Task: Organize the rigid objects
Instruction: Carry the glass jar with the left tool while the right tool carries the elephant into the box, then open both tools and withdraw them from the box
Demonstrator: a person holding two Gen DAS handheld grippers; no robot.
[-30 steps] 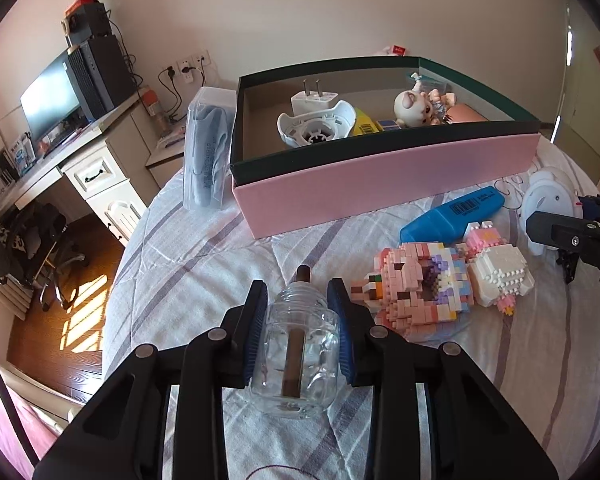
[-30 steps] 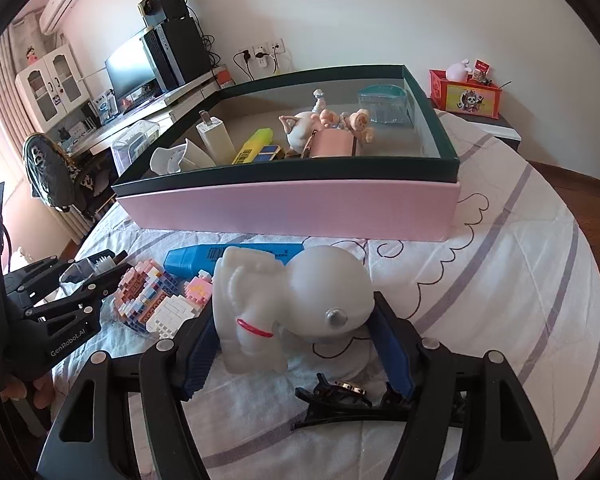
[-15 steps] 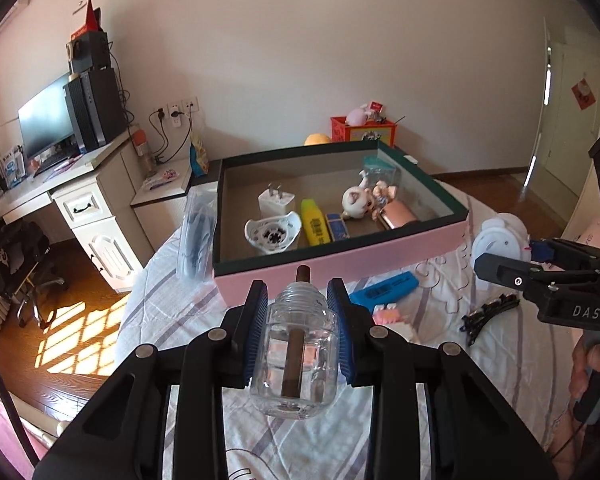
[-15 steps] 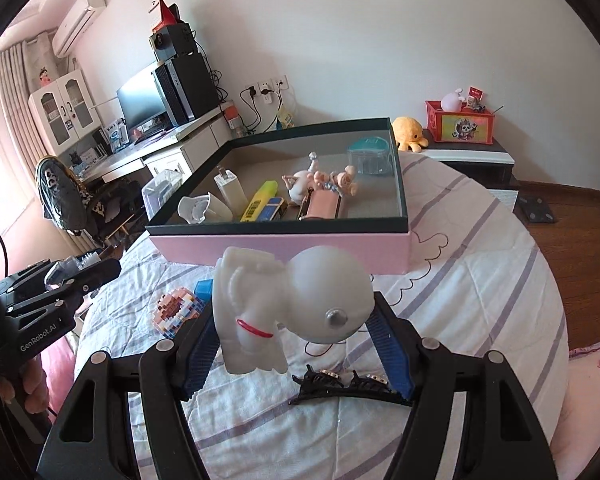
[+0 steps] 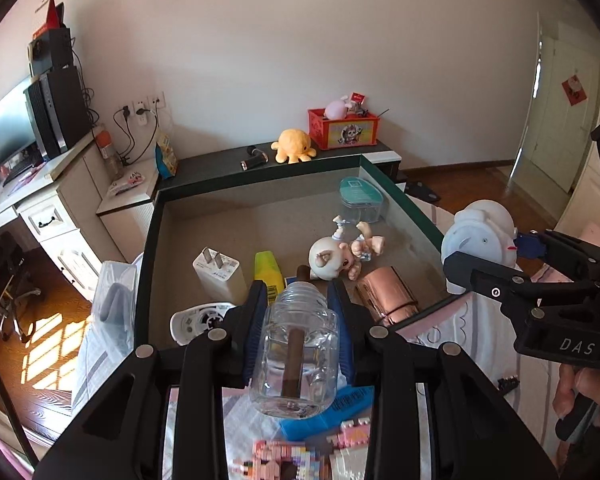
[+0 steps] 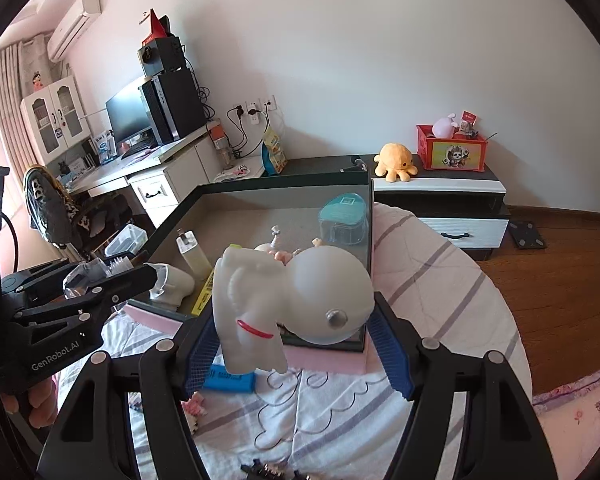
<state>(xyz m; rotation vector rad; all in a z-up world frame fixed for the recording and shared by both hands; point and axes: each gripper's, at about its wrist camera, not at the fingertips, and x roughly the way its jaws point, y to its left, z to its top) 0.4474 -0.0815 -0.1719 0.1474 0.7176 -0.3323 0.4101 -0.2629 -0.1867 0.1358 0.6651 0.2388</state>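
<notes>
left fingers [image 5: 300, 300] clamp a ribbed clear bottle [image 5: 296, 354]; right fingers [image 6: 296, 344] grip a smooth, seemingly plastic white figurine [image 6: 292, 304].

Sitting in the box [image 5: 400, 204] on the bed [image 6: 440, 280], charger [image 5: 219, 274] lying left of doll [image 5: 342, 254], lidded container [image 5: 360, 200] resting behind doll, block models [image 5: 300, 456] lying before the box.

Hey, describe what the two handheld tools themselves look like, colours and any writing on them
Both are matte black plastic linkages with silver rivets and ribbed blue finger pads. The left tool bears white "GenRobot.AI" lettering in the right wrist view; the right tool reads "DAS" in the left wrist view. A bare hand grips its handle.
</notes>
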